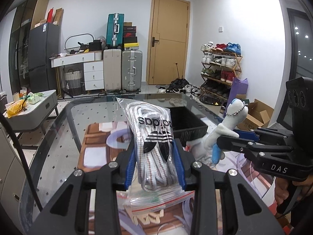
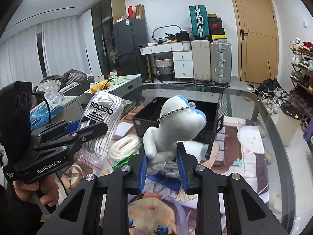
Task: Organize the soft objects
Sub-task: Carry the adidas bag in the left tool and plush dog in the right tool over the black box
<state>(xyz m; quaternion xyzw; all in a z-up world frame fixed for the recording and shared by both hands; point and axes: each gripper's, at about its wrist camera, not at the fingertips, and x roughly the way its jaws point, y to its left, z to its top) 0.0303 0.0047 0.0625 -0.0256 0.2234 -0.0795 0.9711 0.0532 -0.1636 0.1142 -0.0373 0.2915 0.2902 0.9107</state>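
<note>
My left gripper (image 1: 155,156) is shut on a clear zip bag of white shoelaces with a black logo (image 1: 154,143) and holds it upright above the table. The bag also shows in the right wrist view (image 2: 101,125), held by the left gripper (image 2: 86,128). My right gripper (image 2: 163,164) is shut on a white plush toy with blue trim and a bead chain (image 2: 176,125), also lifted. In the left wrist view the plush (image 1: 225,129) sits in the right gripper (image 1: 227,139). A black open bin (image 2: 195,115) stands just behind both items.
A printed mat (image 2: 234,156) covers the glass table (image 2: 254,101). A coil of white lace (image 2: 125,146) in a bag and a white cloth (image 2: 250,141) lie on the mat. Suitcases, a desk, a door and a shoe rack stand beyond the table.
</note>
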